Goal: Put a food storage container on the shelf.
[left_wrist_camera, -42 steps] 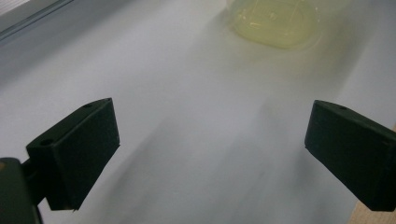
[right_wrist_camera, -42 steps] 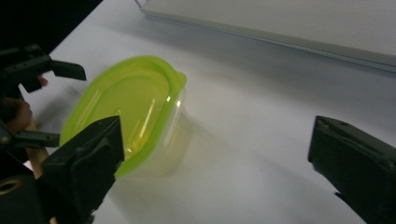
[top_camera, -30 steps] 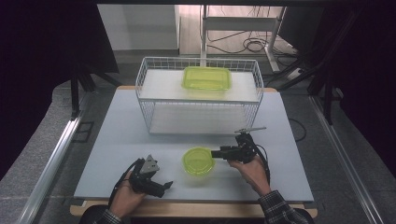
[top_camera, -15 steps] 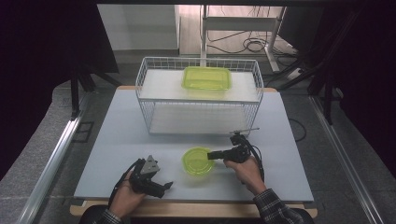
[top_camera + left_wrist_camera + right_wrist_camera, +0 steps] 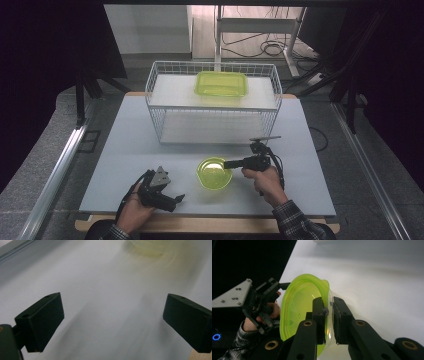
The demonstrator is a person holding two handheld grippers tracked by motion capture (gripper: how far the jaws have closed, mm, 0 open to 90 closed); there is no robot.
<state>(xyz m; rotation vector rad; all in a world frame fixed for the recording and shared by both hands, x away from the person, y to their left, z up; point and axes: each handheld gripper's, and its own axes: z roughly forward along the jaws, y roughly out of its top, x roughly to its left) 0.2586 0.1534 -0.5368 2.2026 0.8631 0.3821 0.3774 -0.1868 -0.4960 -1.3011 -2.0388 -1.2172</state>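
A translucent green bowl (image 5: 214,172) sits on the white table (image 5: 125,145), near its front edge. My right gripper (image 5: 228,163) reaches in from the right and holds the bowl's right rim. In the right gripper view one jaw is inside the bowl (image 5: 299,302) and one outside; the right gripper (image 5: 329,307) has just been closing and its pads now press on the wall. My left gripper (image 5: 176,198) rests at the front left, apart from the bowl. Its jaws stand wide open over bare table in the left gripper view (image 5: 112,307).
A white wire basket (image 5: 212,102) stands at the back of the table, with a green rectangular container (image 5: 221,83) on its upper shelf. Bare table lies between the basket and the bowl. The wooden front edge (image 5: 210,224) is just below the hands.
The right gripper's jaws have closed onto the bowl's rim. Both hands have stayed about where they were, and the bowl has not shifted.
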